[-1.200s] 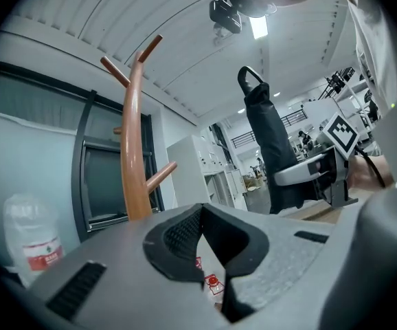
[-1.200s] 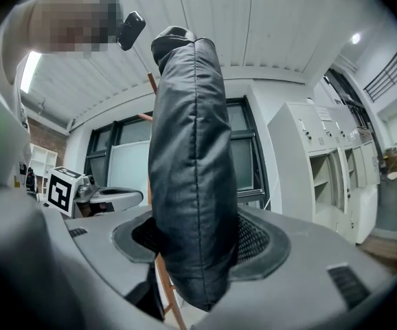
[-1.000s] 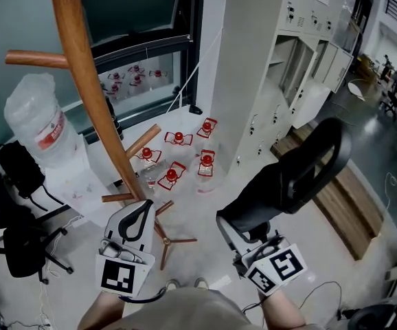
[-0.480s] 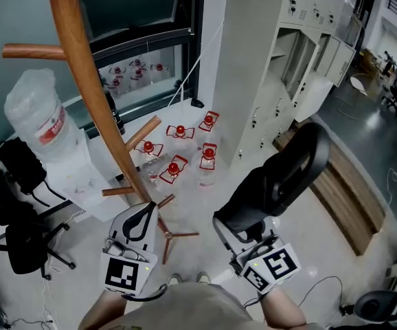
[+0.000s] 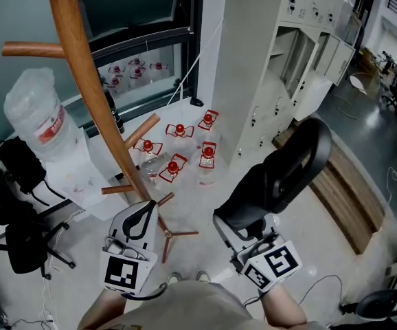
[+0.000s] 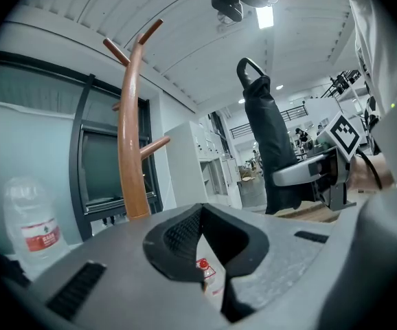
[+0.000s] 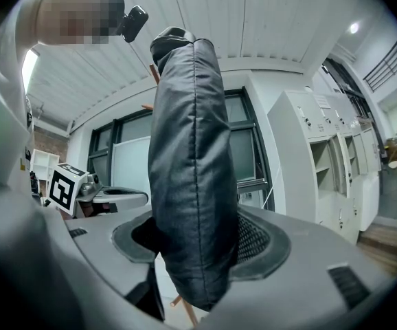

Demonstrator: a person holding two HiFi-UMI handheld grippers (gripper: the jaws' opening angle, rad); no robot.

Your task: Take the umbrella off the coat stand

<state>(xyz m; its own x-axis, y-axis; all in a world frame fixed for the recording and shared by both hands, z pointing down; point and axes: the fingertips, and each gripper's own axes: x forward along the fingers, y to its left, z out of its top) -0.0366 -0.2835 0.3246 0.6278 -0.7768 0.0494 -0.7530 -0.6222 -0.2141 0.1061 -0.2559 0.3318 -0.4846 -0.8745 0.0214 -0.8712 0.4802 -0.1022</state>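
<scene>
The black folded umbrella (image 5: 274, 184) with a loop handle stands upright in my right gripper (image 5: 246, 229), which is shut on its lower end. It is apart from the wooden coat stand (image 5: 82, 81), whose curved pole and pegs rise at the left. In the right gripper view the umbrella (image 7: 191, 170) fills the space between the jaws. My left gripper (image 5: 145, 206) is shut with nothing in it, close to the stand's lower pole. The left gripper view shows the stand (image 6: 131, 136) ahead and the umbrella (image 6: 270, 143) off to the right.
A large water jug (image 5: 37, 126) sits left of the stand. Several red-capped bottles (image 5: 178, 150) lie on the floor by the dark window. White lockers (image 5: 288, 60) stand at the right, black office chairs (image 5: 16, 239) at the lower left. The stand's feet (image 5: 174, 236) spread between my grippers.
The head view has shifted a little. Both grippers keep their places, and the umbrella stays in the right one, its handle leaning slightly more to the left.
</scene>
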